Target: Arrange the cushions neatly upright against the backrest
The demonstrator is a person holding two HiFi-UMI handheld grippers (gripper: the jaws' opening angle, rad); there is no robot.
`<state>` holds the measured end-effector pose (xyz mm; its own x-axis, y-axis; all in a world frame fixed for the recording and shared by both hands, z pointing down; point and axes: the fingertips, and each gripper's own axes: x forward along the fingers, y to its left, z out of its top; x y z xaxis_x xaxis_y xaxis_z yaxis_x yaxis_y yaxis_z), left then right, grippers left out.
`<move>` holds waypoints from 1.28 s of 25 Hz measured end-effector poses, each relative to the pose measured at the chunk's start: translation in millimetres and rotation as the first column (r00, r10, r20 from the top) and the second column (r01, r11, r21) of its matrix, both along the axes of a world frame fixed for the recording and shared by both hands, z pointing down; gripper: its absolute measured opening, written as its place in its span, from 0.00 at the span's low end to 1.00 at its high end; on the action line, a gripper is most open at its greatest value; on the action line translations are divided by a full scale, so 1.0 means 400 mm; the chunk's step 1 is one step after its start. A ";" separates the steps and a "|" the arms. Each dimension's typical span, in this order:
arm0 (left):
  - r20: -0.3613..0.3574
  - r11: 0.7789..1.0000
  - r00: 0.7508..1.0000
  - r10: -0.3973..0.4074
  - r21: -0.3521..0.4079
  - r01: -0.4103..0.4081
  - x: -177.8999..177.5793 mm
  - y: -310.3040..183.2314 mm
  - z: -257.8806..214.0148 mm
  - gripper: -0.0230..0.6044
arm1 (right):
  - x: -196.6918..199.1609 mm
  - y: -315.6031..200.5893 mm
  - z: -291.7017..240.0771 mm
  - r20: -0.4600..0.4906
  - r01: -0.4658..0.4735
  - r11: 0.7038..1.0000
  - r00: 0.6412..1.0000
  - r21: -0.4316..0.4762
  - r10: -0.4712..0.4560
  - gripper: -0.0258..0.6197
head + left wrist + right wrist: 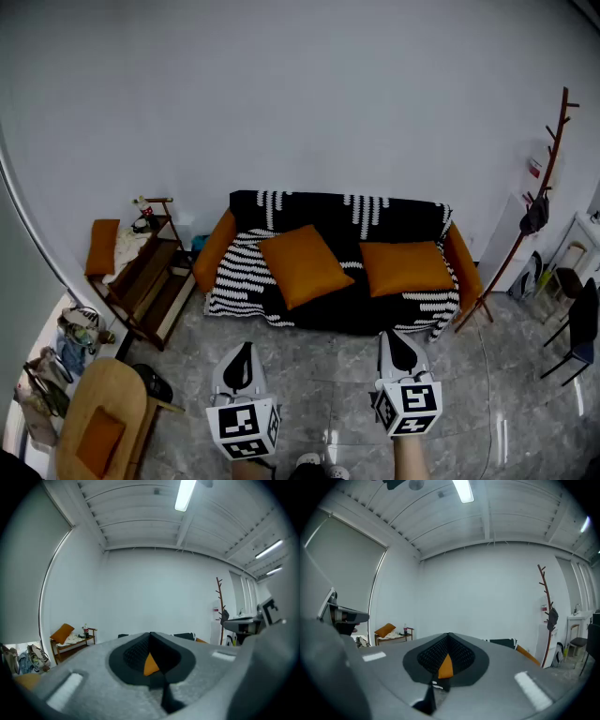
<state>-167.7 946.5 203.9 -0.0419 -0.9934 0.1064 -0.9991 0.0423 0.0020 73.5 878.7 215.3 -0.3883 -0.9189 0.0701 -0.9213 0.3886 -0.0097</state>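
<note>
- Left hand-held gripper (242, 361) and right hand-held gripper (401, 350): jaws pinched together, empty, well short of the sofa (337, 216).
- Left cushion (305, 265) sits skewed on the seat, with the right cushion (407, 266) beside it.

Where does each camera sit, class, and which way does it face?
Head view: on the person's head, looking steeply down at the sofa and orange cushions; left tongs, right tongs and shoes show.
Left gripper view: on the left tongs, facing level at the white wall; its shut jaws show.
Right gripper view: on the right tongs, facing the same wall; shut jaws show.
Shared: both gripper views show the coat rack and side shelf.
</note>
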 end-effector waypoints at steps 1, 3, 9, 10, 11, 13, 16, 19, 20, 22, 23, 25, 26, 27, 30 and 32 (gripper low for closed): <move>0.001 1.000 1.000 0.001 -0.001 -0.001 -0.001 -0.003 0.000 0.04 | -0.001 -0.002 -0.001 0.000 -0.002 1.000 1.000 0.001 0.002 0.05; 0.003 1.000 1.000 0.004 -0.004 -0.004 -0.003 -0.008 0.002 0.04 | -0.002 -0.007 -0.001 0.000 -0.006 1.000 1.000 0.001 0.006 0.05; 0.001 1.000 1.000 0.010 -0.011 -0.010 0.001 -0.026 0.015 0.04 | -0.004 -0.022 0.012 -0.004 -0.003 1.000 1.000 -0.009 0.003 0.05; 0.000 1.000 1.000 0.010 -0.012 -0.010 0.002 -0.029 0.016 0.04 | -0.003 -0.024 0.012 -0.005 -0.002 1.000 1.000 -0.009 0.002 0.05; -0.001 1.000 1.000 0.009 -0.013 -0.009 0.003 -0.033 0.016 0.04 | -0.003 -0.029 0.012 -0.005 -0.002 1.000 1.000 -0.010 0.002 0.05; 0.000 1.000 1.000 0.004 -0.015 -0.004 0.000 -0.044 0.017 0.04 | -0.001 -0.041 0.012 -0.001 -0.005 1.000 1.000 -0.010 0.005 0.05; -0.001 1.000 1.000 -0.017 -0.017 0.017 -0.020 -0.060 0.019 0.04 | 0.000 -0.060 0.020 0.012 -0.015 1.000 1.000 -0.014 0.015 0.05; -0.007 0.999 0.999 -0.033 -0.017 0.033 -0.049 -0.079 0.021 0.08 | -0.015 -0.080 0.026 0.012 0.000 1.000 1.000 -0.020 0.000 0.08; -0.008 0.999 0.999 -0.033 -0.017 0.033 -0.058 -0.087 0.022 0.16 | -0.023 -0.088 0.028 0.010 0.010 1.000 1.000 -0.022 -0.010 0.11; -0.004 1.000 1.000 -0.025 -0.017 0.025 -0.075 -0.104 0.024 0.27 | -0.040 -0.104 0.032 0.008 0.027 0.999 1.000 -0.023 -0.026 0.21; -0.002 1.000 1.000 -0.018 -0.016 0.018 -0.082 -0.113 0.025 0.35 | -0.047 -0.112 0.035 0.007 0.031 0.999 0.999 -0.024 -0.031 0.27; 0.001 1.000 1.000 -0.004 -0.013 0.004 -0.093 -0.130 0.028 0.43 | -0.058 -0.128 0.042 0.009 0.035 0.999 0.999 -0.027 -0.035 0.39; 0.002 1.000 1.000 0.001 -0.013 -0.001 -0.100 -0.137 0.030 0.47 | -0.064 -0.135 0.047 0.010 0.033 0.999 0.999 -0.030 -0.033 0.42; 0.003 1.000 1.000 0.004 -0.014 -0.004 -0.108 -0.146 0.032 0.49 | -0.071 -0.142 0.051 0.013 0.030 0.999 0.999 -0.032 -0.029 0.43; 0.010 1.000 1.000 0.018 -0.022 -0.018 -0.131 -0.168 0.041 0.51 | -0.096 -0.159 0.061 0.017 0.011 0.999 1.000 -0.040 -0.011 0.43; 0.011 0.999 1.000 0.027 -0.028 -0.027 -0.140 -0.180 0.051 0.51 | -0.111 -0.168 0.072 0.017 0.002 0.999 1.000 -0.048 -0.002 0.45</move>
<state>-223.5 874.3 224.3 -0.0164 -0.9909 0.1339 -0.9998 0.0151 -0.0101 29.1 811.4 244.2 -0.3917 -0.9138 0.1073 -0.9201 0.3892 -0.0440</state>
